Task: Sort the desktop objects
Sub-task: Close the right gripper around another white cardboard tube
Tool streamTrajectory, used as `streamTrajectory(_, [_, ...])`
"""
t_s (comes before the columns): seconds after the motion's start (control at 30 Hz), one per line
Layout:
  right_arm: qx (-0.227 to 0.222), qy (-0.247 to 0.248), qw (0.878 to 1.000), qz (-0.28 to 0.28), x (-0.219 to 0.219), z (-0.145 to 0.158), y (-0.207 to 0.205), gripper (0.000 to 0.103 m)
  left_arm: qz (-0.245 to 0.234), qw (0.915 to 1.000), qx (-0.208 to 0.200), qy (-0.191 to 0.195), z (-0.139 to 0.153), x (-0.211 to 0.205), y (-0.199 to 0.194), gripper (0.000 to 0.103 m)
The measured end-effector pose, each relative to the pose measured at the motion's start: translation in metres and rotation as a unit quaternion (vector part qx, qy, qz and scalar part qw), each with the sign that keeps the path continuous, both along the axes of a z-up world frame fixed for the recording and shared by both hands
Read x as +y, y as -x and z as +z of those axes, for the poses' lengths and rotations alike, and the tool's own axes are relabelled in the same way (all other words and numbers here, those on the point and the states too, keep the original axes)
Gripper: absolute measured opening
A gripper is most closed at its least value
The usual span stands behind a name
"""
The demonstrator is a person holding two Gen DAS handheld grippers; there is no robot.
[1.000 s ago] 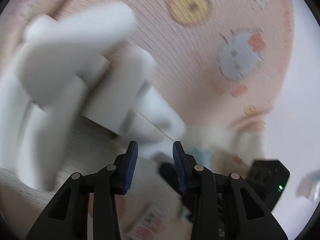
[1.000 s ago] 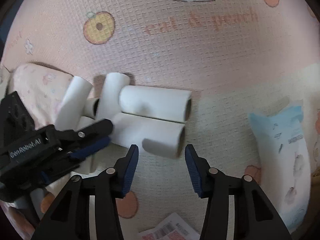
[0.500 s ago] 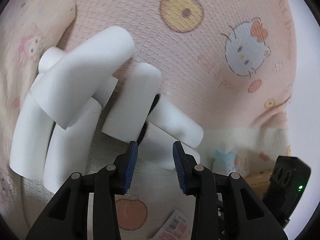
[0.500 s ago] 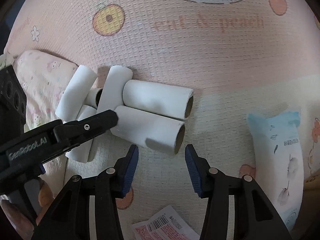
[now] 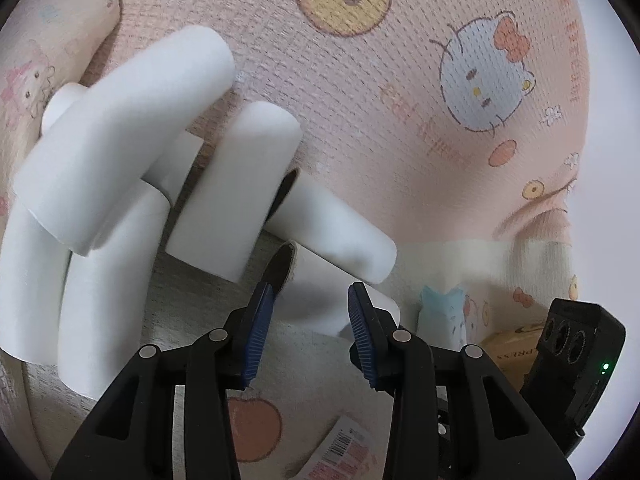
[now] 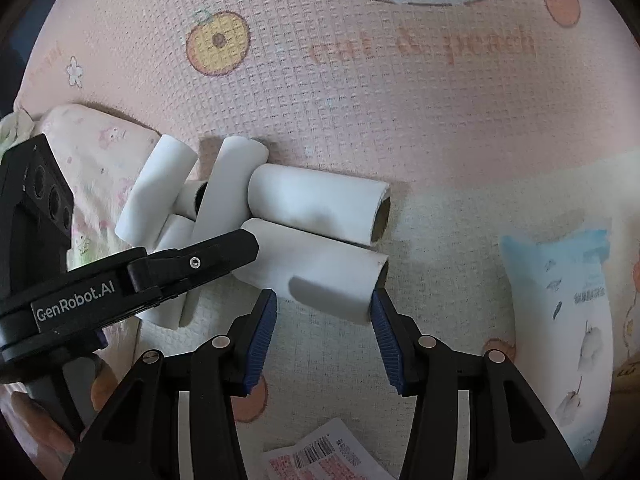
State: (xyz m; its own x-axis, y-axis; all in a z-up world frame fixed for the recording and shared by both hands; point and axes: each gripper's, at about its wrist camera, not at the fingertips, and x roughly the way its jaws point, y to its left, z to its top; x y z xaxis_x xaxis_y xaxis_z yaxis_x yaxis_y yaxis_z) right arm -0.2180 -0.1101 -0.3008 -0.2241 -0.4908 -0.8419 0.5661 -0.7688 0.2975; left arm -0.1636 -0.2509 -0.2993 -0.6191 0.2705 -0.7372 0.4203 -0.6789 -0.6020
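Both my tongs, left tongs [image 5: 308, 312] and right tongs [image 6: 324, 320], gape empty around the nearest white roll [image 6: 320, 270], bracketing it to lift from the heap.

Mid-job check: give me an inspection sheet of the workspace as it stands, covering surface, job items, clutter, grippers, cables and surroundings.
Surface: pink cartoon-print mat, cream toward the near side.
Job's things: pile of white rolls; nearest roll lies flat beside a second roll.
Clutter: blue-and-white packet to the right; barcode slip near the front; brown box.
Grippers: right gripper open, facing the nearest roll; left gripper open at that roll's other end.
Cables: nothing seen.
Surroundings: patterned cloth at the pile's left.
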Motion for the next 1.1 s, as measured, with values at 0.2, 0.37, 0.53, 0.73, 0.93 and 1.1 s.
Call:
streamTrajectory(0.2, [0.000,-0.009,1.000,0.004,0.017,0.008,-0.009,0.047,-0.049,0.9985,0.020,-0.011,0.008,0.017,0.001,0.042])
streamTrajectory(0.37, [0.008,-0.030,0.999,0.020,0.026,0.018,-0.029,0.046,-0.113,0.9934,0.013,0.014,0.014,0.049,0.005,0.042])
streamTrajectory(0.53, [0.019,-0.046,0.998,0.044,0.022,0.020,-0.048,0.045,-0.107,0.9912,-0.013,0.078,0.021,0.059,0.000,0.043])
streamTrajectory(0.73, [0.052,-0.070,0.994,0.062,0.023,0.027,-0.047,0.045,-0.052,0.9985,-0.012,0.007,0.012,0.032,-0.015,0.044])
streamTrajectory(0.93, [0.067,-0.067,0.993,0.066,0.013,0.027,-0.027,0.046,-0.009,0.9964,-0.023,-0.081,-0.013,0.009,-0.014,0.044])
streamTrajectory(1.1, [0.044,-0.038,0.996,0.074,0.003,0.019,-0.001,0.046,0.022,0.9931,-0.028,-0.112,-0.029,-0.001,-0.007,0.044])
